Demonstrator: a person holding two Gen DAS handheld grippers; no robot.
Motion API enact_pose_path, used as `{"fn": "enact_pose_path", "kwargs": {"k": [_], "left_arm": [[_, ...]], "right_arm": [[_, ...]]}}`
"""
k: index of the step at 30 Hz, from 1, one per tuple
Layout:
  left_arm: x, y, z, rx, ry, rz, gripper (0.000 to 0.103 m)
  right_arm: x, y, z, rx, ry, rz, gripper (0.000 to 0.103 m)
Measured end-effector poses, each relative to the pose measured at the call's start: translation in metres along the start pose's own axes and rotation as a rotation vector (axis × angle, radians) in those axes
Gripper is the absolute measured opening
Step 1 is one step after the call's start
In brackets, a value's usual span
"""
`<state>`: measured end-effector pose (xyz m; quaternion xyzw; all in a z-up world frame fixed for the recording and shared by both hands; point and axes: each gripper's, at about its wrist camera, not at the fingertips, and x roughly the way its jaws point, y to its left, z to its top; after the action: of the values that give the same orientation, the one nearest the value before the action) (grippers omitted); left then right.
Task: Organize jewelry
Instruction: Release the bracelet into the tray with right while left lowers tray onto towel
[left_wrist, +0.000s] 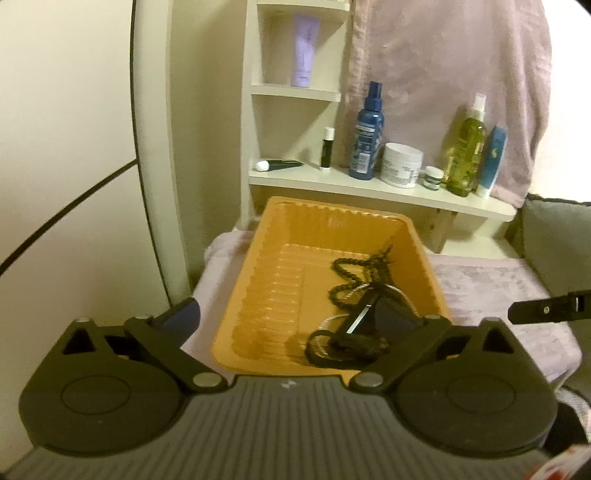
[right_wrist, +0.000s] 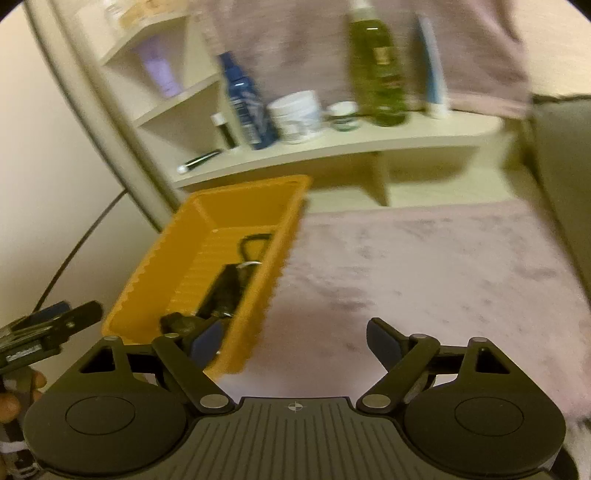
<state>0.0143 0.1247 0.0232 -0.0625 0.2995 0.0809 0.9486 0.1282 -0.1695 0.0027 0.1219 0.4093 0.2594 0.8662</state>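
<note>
Orange plastic, thin and ribbed along its floor, forms the tray (left_wrist: 280, 236) that sits at the centre of the left wrist view on a mauve cloth (left_wrist: 491, 284). The jewelry lies in the tray's right half: a dark beaded strand (left_wrist: 345, 275) looped toward the far wall, a pale cord (left_wrist: 334, 319) crossing beneath it, and a black strap-like piece with a metal part (left_wrist: 351, 338) near the front edge. In the right wrist view the same tray (right_wrist: 207, 236) occupies the left centre, its contents blurred.

The left gripper (left_wrist: 291, 325) hangs over the tray's near end with its jaws spread wide and nothing between them. The right gripper (right_wrist: 295, 343) is likewise spread and empty, straddling the tray's near corner and the cloth.

Handling, as judged: the pieces look light, limp and easily tangled. The beaded strand should drape rather than hold its shape, so a pinch across a raised loop seems safer than a scoop. The strap's thicker body offers the firmest hold. Smooth beads may slip between flat pads, and lifting one piece may drag its neighbours. The tray itself appears flexible and liable to slide on the cloth.

A cream shelf (left_wrist: 369, 184) with bottles fills the upper frame.
</note>
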Motion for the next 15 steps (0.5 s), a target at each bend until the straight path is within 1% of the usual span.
{"fn": "enact_pose_path", "kwargs": {"k": [3,7,11,15], "left_arm": [[-0.005,-0.009,-0.001,0.004,0.024,-0.015,0.102],[-0.013,-0.022,-0.005,0.018,0.045,-0.034,0.102],[-0.021,-0.035,-0.01,0.025,0.085,-0.066,0.102],[-0.028,-0.047,-0.014,0.027,0.128,-0.064,0.102]], "right_arm": [[-0.016,-0.009,-0.006,0.012,0.005,-0.062,0.086],[-0.037,-0.016,-0.015,0.006,0.012,-0.119,0.087],[-0.052,-0.018,-0.023,-0.003,0.023,-0.158,0.087],[-0.062,-0.016,-0.031,-0.017,0.041,-0.164,0.087]]}}
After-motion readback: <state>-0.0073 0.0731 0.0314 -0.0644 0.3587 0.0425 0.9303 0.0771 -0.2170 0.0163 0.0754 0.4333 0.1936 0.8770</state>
